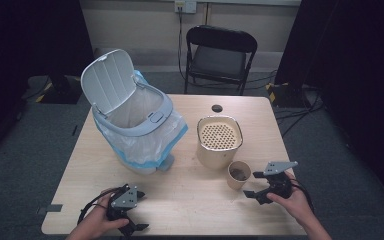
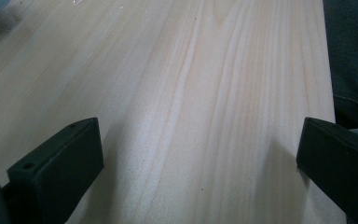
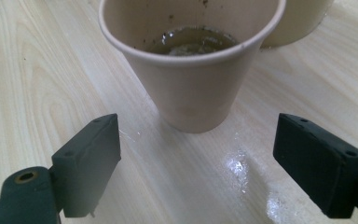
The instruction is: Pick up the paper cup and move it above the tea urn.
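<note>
1. Right gripper [image 1: 254, 185] sits low over the desk [image 1: 190, 200] at the near right corner, jaws spread wide, nothing between the pads, and it points toward the paper cup [image 1: 239, 174].
2. From the right gripper view, the paper cup [image 3: 191, 70] stands upright just ahead of the open jaws, centred between them but apart from both; neither pad touches it.
3. Inside the cup there is a shallow pool of murky liquid with dark specks clinging to the inner wall.
4. There's a wet sheen on the desk [image 3: 37, 84] in front of the cup, toward the right jaw.
5. Just behind the cup, the cream container with a perforated lid [image 1: 219, 141] stands upright; cup and container are very close, and I can't tell whether they touch.
6. Over to the left gripper [image 1: 137, 211]: it rests at the near left edge of the desk, held in the person's left hand [image 1: 97, 225], jaws spread wide with bare wood between them in the left gripper view.
7. Further out, the grey bin [image 1: 135, 122] stands at the far left of the desk, its lid [image 1: 107, 80] flipped up and a clear bag with blue trim hanging over its sides.
8. Beyond the desk, a black folding chair [image 1: 220, 57] faces us.
</note>
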`<state>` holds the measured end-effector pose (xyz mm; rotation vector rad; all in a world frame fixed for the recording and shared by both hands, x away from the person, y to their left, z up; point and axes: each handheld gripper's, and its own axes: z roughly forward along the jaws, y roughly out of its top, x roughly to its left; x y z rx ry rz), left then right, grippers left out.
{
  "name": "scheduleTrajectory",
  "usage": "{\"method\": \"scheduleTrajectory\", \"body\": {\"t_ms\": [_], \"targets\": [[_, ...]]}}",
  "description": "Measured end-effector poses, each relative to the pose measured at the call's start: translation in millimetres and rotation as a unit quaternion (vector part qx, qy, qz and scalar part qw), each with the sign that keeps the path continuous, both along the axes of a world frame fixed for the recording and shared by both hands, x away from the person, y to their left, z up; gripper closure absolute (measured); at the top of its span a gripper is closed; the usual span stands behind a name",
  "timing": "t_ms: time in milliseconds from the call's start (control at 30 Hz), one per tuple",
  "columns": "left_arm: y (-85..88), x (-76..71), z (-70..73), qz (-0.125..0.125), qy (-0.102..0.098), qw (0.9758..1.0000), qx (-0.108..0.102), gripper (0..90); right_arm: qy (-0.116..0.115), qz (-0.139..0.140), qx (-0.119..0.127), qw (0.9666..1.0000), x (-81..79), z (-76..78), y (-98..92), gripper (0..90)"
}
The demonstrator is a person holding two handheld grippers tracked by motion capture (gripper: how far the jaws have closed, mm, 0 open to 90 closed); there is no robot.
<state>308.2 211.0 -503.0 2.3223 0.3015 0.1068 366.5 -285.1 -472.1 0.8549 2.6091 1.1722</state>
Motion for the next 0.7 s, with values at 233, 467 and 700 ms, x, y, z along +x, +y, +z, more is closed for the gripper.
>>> {"method": "scheduleTrajectory", "body": {"t_ms": [233, 467, 700], "targets": [[-0.1, -0.1, 0.0, 0.001, 0.001, 1.0000, -0.001, 0.0, -0.006, -0.013, 0.013, 0.9998, -1.4, -6.0, -3.0, 14.4], [0.0, 0.1, 0.1, 0.000, 0.000, 1.0000, 0.001, 0.0, -0.007, -0.010, 0.017, 0.9998, 0.7, -8.0, 0.3, 14.4], [0.0, 0.0, 0.0, 0.000, 0.000, 1.0000, 0.000, 0.0, -0.009, -0.005, 0.028, 0.9996, 3.1, -9.2, 5.0, 14.6]]}}
